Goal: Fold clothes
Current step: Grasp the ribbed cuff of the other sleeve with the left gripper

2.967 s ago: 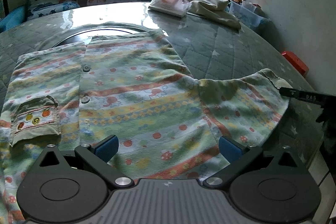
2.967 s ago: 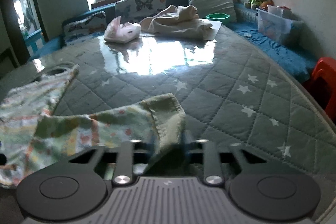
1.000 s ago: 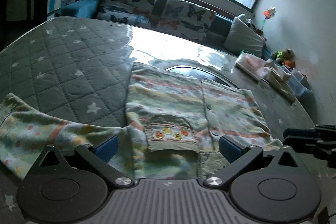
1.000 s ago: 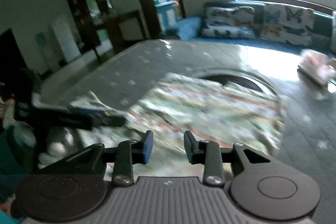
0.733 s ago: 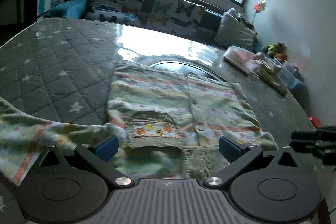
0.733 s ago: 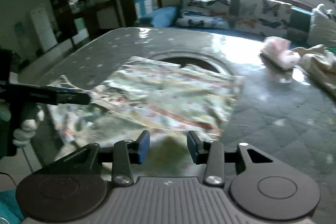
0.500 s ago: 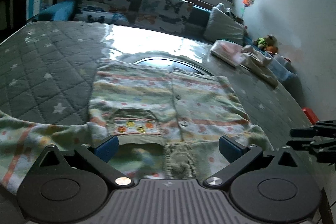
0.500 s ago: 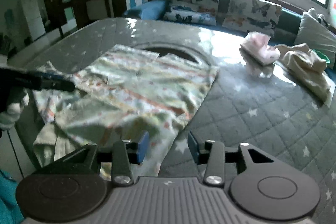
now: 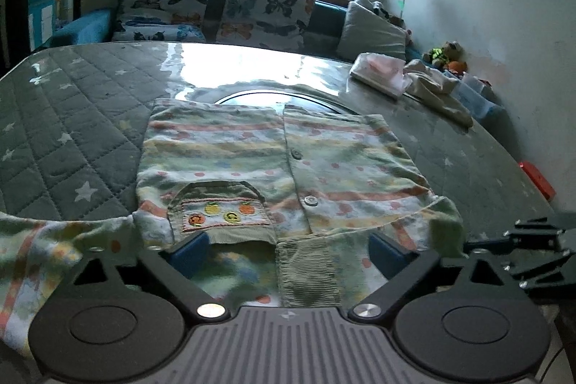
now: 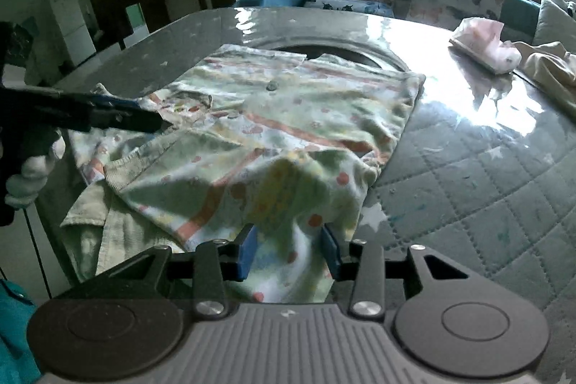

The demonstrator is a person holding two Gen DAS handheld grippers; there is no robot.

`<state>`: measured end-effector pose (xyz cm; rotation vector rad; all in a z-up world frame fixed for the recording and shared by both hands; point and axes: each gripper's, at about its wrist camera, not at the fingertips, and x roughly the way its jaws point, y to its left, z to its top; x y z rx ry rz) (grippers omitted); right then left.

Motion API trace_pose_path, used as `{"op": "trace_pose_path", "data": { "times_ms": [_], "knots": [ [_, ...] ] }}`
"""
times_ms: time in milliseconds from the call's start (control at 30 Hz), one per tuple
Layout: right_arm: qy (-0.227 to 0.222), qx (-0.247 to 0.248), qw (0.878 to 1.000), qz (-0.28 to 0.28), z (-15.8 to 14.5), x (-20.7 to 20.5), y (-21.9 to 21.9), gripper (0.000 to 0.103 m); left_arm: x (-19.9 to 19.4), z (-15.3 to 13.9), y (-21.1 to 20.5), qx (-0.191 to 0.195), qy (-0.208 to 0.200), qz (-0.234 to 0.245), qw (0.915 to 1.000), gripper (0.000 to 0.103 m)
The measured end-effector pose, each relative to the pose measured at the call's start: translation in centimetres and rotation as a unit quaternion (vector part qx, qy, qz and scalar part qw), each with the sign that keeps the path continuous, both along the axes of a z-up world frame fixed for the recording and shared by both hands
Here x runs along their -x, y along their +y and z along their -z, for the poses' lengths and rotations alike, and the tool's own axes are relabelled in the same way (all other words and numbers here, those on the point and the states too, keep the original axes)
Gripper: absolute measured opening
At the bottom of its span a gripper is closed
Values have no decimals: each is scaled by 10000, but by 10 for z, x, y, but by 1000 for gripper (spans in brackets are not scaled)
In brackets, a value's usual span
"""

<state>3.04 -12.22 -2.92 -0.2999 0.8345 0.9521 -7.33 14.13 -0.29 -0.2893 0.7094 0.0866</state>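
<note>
A striped, spotted child's shirt (image 9: 252, 150) lies buttoned-side up on the quilted star-patterned tabletop (image 9: 64, 117), its collar end toward the near edge and its hem toward the far side, partly over a dark round inset (image 9: 273, 96) in the surface. Its right sleeve is folded in over the body; its left sleeve (image 9: 43, 240) lies spread out to the left along the near edge. A small pocket (image 9: 219, 207) with fruit embroidery sits on the near left chest.

At the far right of the tabletop rest a pink folded bundle (image 9: 378, 72) and a cream garment (image 9: 439, 92), well apart from the shirt. Beyond the tabletop runs a blue sofa with butterfly cushions (image 9: 266, 17), and a clear plastic bin (image 9: 475, 92) stands at the right wall; its contents cannot be made out.

The left gripper (image 9: 286, 252) hovers over the collar with its jaws wide apart, holding nothing. The right gripper (image 10: 289, 252) has its jaws partly open at the shirt's near right corner, with cloth lying between the pads but not pinched. Bare quilted surface stretches left, right and beyond the shirt.
</note>
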Motion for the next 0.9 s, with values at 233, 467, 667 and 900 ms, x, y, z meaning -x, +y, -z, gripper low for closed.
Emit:
{"op": "trace_pose_path", "data": {
  "times_ms": [233, 467, 667, 900],
  "knots": [
    [-72, -134, 9998, 142, -9, -3, -4, 40, -16, 14, -7, 111, 143, 333, 9993, 63],
    [-34, -172, 9995, 245, -8, -7, -6, 40, -17, 18, -8, 183, 193, 296, 9992, 48],
    [-49, -251, 9992, 296, -8, -11, -4, 40, -16, 12, -9, 180, 77, 283, 9994, 22],
    [-155, -365, 9986, 350, -11, -18, -1, 40, -20, -20, -11, -72, -427, 330, 9985, 21]
  ]
}}
